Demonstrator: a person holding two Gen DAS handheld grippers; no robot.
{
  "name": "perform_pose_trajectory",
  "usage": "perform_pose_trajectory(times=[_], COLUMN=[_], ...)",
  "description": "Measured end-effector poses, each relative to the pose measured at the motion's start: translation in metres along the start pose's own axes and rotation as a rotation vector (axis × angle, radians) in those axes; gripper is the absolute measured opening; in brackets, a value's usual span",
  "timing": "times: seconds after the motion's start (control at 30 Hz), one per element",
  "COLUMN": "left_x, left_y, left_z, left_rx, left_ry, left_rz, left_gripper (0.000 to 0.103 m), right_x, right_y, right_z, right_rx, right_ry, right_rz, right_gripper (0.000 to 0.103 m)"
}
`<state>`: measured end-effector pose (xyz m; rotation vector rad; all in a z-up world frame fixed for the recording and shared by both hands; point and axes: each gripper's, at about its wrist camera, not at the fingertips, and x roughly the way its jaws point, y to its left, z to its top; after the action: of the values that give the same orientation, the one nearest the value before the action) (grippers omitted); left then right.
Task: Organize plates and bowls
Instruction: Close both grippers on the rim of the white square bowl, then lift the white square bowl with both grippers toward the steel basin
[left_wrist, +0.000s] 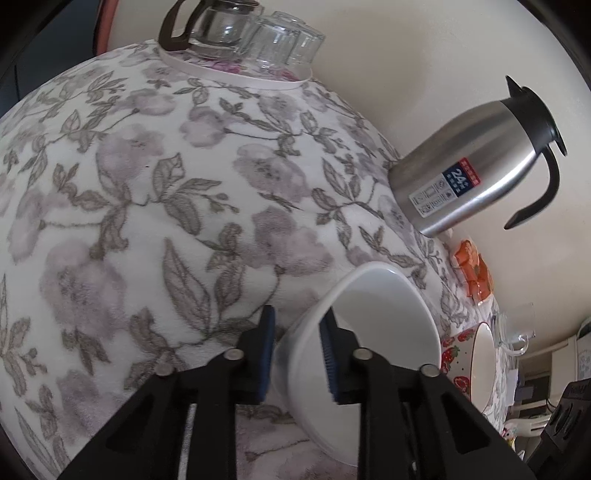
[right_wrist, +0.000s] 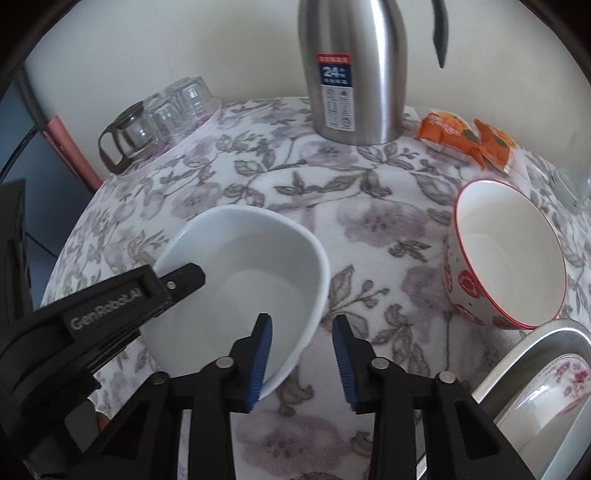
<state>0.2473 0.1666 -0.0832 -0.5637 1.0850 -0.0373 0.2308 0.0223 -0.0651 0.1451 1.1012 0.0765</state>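
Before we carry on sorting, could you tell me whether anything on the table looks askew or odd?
The white bowl sits tilted rather than flat, with the left gripper and right gripper straddling opposite parts of its rim. Nothing looks spilled or broken.

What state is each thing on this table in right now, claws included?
white bowl: empty, rim clamped.
left gripper: shut on white bowl's rim.
right gripper: open, astride the same rim.
red-patterned bowl: empty, untouched.
steel jug: upright, lid on.
glasses: upside down.

Open tablecloth (right_wrist: 376, 221) lies between the white bowl (right_wrist: 240, 280) and strawberry bowl (right_wrist: 506, 258); a steel flask (right_wrist: 354, 70) blocks the back.
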Motion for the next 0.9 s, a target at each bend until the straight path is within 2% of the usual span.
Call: perform_pose_trajectory(times=[0.2,0.43,0.9], left_x=[-0.004,-0.016,-0.064], left_y=[-0.003,-0.009,-0.037], left_z=[0.000,-0.001,-0.011], left_rx=[0.032,0.068,0.137], left_ry=[0.007,-0.001,-0.058], left_rz=[0.014,0.043,-0.022], left_gripper=[0.019,0.018,0.018], right_x=[-0.002,-0.016,-0.073], right_y=[0.001,-0.001,-0.018], right_z=[-0.002,-0.003,-0.010], right_rx=[-0.003,-0.004,0.030], right_ry=[0.000,-0.011,-0.110], right_rz=[-0.002,0.004,0.037], right_gripper=[0.024,0.022,0.022])
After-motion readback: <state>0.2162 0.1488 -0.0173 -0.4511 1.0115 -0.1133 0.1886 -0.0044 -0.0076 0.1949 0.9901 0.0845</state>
